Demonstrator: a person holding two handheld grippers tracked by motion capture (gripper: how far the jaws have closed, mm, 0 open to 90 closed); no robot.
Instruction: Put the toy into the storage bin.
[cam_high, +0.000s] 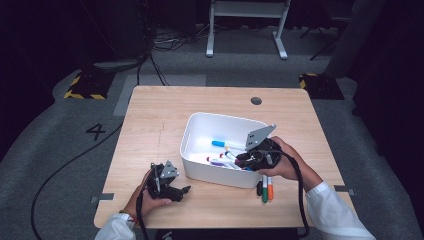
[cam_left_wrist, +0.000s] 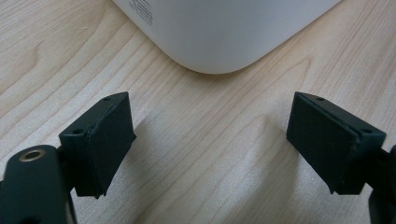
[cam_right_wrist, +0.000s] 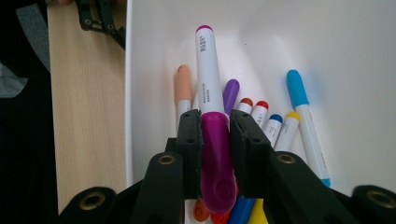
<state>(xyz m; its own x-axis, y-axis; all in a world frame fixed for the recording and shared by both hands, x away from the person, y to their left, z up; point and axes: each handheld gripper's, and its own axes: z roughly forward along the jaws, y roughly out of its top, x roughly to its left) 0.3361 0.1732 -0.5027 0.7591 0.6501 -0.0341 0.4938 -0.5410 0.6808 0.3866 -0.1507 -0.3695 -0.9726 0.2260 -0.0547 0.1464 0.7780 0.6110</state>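
On the left, the left hand-held gripper (cam_high: 186, 189) is rested on the table (cam_high: 150, 125) beside the white bin (cam_high: 192, 131), jaws spread wide with nothing between them. The right hand-held gripper (cam_right_wrist: 215, 135) is clamped on a magenta-capped marker (cam_right_wrist: 208, 88), held over the bin's markers. Packing seems underway; lowering and release are judged next. The barrel's print is too small to be read.

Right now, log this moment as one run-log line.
right gripper: shut on magenta-capped marker, over white bin | left gripper: open, empty, beside bin on table | green and orange markers: outside bin
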